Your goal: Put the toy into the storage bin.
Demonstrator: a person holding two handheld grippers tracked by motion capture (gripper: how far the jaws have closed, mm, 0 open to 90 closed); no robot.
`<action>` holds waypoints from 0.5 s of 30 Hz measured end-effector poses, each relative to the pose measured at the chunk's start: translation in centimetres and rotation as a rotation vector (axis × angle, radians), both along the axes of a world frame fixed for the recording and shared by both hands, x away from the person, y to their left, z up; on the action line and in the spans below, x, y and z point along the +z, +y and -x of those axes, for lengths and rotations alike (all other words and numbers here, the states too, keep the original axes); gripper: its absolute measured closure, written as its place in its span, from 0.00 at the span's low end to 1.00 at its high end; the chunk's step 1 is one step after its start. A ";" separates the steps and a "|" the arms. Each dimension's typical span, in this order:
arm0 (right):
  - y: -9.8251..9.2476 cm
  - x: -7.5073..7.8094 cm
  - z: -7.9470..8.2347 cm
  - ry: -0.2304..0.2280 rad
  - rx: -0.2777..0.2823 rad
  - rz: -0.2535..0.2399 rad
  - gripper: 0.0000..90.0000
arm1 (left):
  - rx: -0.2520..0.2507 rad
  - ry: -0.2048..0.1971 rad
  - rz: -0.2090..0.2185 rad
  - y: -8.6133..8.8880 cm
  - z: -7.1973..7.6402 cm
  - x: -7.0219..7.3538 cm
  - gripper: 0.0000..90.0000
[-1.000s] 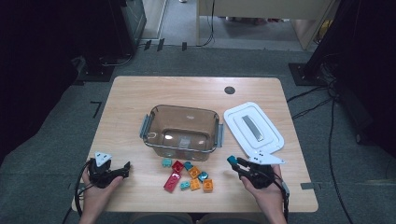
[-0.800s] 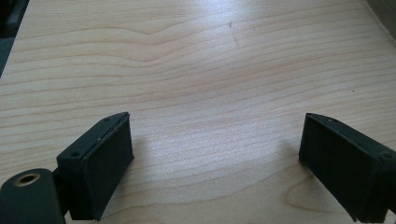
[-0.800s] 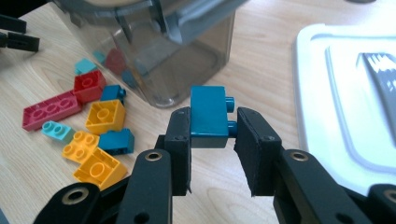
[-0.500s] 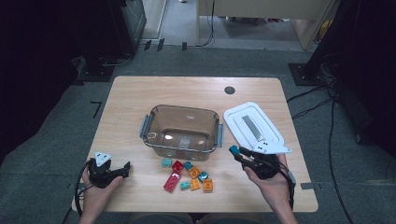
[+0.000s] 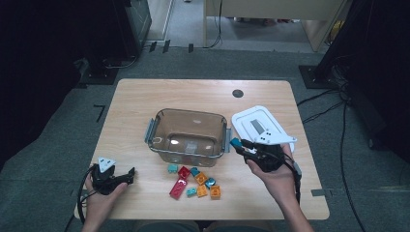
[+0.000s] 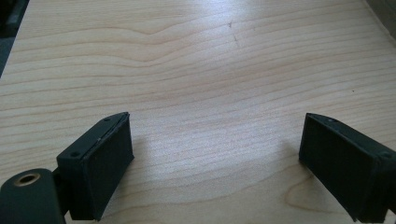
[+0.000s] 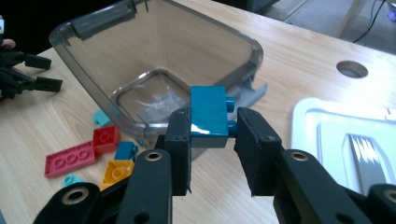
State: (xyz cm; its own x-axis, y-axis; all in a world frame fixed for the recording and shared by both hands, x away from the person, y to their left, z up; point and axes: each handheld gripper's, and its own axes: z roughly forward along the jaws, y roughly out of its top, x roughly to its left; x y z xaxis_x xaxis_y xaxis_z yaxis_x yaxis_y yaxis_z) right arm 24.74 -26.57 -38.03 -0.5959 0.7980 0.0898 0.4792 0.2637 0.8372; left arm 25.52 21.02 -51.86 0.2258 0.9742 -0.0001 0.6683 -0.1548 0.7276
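My right gripper is shut on a blue-teal brick and holds it in the air just off the right end of the clear brown container. In the right gripper view the brick stands upright between the two pads, studs toward the right pad, with the container behind it. Loose bricks in red, orange and teal lie on the table in front of the container. My left gripper rests at the table's near left, open, with bare wood between its jaws in the left gripper view.
The container's white lid lies flat to the right of it, partly under my right hand. A round cable hole sits at the back of the table. The table's near edge is close to both hands.
My right gripper has risen with the blue-teal brick and moved toward the container's right end. The left gripper has stayed where it was.
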 end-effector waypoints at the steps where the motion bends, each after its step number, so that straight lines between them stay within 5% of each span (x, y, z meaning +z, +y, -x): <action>1: 0.2 0.1 -0.2 -0.001 0.004 0.000 0.75 | 0.000 0.000 0.000 0.0 0.0 0.0 0.11; 15: 3.0 1.0 -2.1 -0.008 0.048 0.008 0.75 | 0.000 0.000 0.001 0.0 0.0 0.0 0.11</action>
State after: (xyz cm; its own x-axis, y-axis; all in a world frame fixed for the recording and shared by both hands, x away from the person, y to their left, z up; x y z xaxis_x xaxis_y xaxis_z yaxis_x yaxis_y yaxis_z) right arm 26.88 -23.59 -37.04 -0.6339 0.7694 0.0790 0.4595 0.2925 0.8386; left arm 25.52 21.02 -51.86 0.2256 0.9742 -0.0010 0.6685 -0.1540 0.7275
